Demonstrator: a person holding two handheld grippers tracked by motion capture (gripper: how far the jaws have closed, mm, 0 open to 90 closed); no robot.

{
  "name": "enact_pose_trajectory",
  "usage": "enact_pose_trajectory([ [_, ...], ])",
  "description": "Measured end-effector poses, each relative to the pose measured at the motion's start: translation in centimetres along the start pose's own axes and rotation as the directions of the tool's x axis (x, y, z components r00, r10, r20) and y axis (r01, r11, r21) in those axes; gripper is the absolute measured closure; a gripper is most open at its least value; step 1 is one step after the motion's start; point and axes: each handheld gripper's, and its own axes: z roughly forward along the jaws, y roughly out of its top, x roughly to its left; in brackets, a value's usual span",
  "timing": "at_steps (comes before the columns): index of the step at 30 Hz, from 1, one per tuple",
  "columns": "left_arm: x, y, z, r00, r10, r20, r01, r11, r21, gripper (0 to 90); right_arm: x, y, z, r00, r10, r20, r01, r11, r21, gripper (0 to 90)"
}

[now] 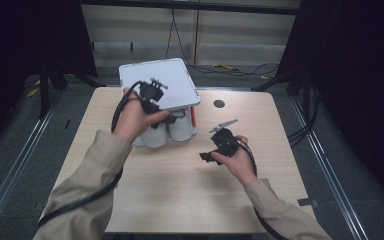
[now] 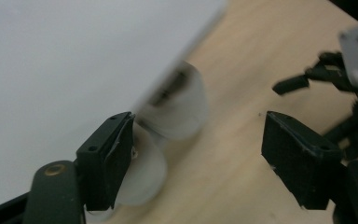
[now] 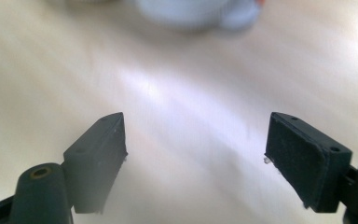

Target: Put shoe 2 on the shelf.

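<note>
1. Counter (image 1: 180,190) of pale wood fills the middle of the high view, with a white flat board (image 1: 157,82) at upper centre resting on white cylinders (image 1: 180,129).
2. Left gripper (image 1: 152,102) sits at the board's near edge; in its own view its fingers (image 2: 105,161) stand wide apart, one just beside a cylinder.
3. Right gripper (image 1: 220,145) hangs right of centre above bare wood, fingers (image 3: 98,158) wide apart, holding nothing.
</note>
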Motion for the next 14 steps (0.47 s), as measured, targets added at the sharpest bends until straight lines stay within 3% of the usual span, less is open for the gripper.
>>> enact_pose_trajectory([
  [3,-1.6,-5.0,0.7,0.9963,-0.009,0.086,0.008,1.0,0.003,20.8,0.0,-2.8,-1.8,0.9997,0.02,0.017,-0.02,1.0,0.0,19.2],
  [5,-2.0,-7.9,1.6,0.9952,-0.019,0.096,0.019,0.9998,0.0,20.5,0.1,-4.5,-3.0,0.9999,0.01,-0.004,-0.01,1.0,0.001,18.5],
  [7,-2.1,-10.2,2.3,0.9909,-0.056,0.123,0.054,0.9984,0.014,19.7,0.3,-6.1,-4.0,0.9998,0.006,0.019,-0.007,1.0,0.009,18.5],
  [9,-2.1,-11.8,2.9,0.9908,-0.064,0.12,0.062,0.9979,0.018,19.6,0.3,-7.5,-4.7,0.9999,0.01,0.0,-0.01,1.0,0.003,18.5],
  [11,-2.0,-12.9,3.3,0.992,-0.061,0.111,0.062,0.9981,-0.002,19.7,-0.1,-9.1,-5.2,0.9993,0.036,0.013,-0.036,0.999,0.011,18.5],
  [14,-2.0,-14.2,3.9,0.9917,-0.067,0.11,0.069,0.9975,-0.017,19.5,-0.3,-9.7,-5.6,0.9993,0.037,0.008,-0.037,0.999,0.0,18.5],
])
